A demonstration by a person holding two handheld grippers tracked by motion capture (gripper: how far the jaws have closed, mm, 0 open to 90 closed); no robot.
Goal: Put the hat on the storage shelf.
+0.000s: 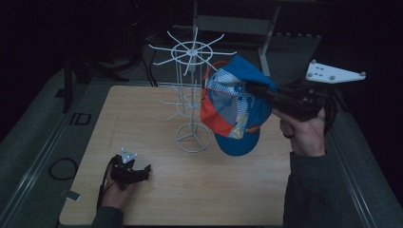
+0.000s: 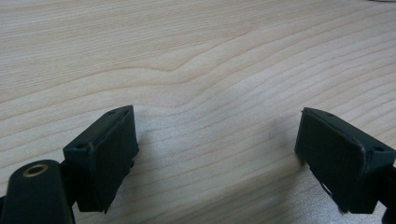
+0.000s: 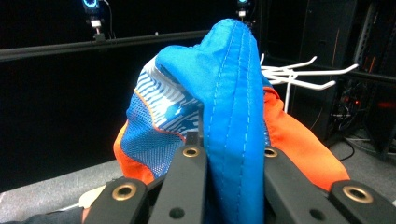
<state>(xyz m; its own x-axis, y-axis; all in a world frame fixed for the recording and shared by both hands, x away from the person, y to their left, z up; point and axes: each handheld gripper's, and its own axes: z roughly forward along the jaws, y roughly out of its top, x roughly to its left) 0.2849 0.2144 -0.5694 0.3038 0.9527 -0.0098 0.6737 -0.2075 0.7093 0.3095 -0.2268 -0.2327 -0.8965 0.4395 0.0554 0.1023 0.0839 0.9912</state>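
Blue and orange cap (image 1: pixel 231 107) hangs pinched in the right gripper (image 1: pixel 252 88), up in the air just beside the white wire rack (image 1: pixel 192 85), while the left gripper (image 1: pixel 142 172) rests wide open on the wooden table (image 1: pixel 199 190), well apart.

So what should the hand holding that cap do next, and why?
Probably carry the blue and orange mesh cap a little left, toward a prong of the white wire rack. The right gripper is shut on its blue fabric, and the cap hangs just beside the rack, not yet hooked.
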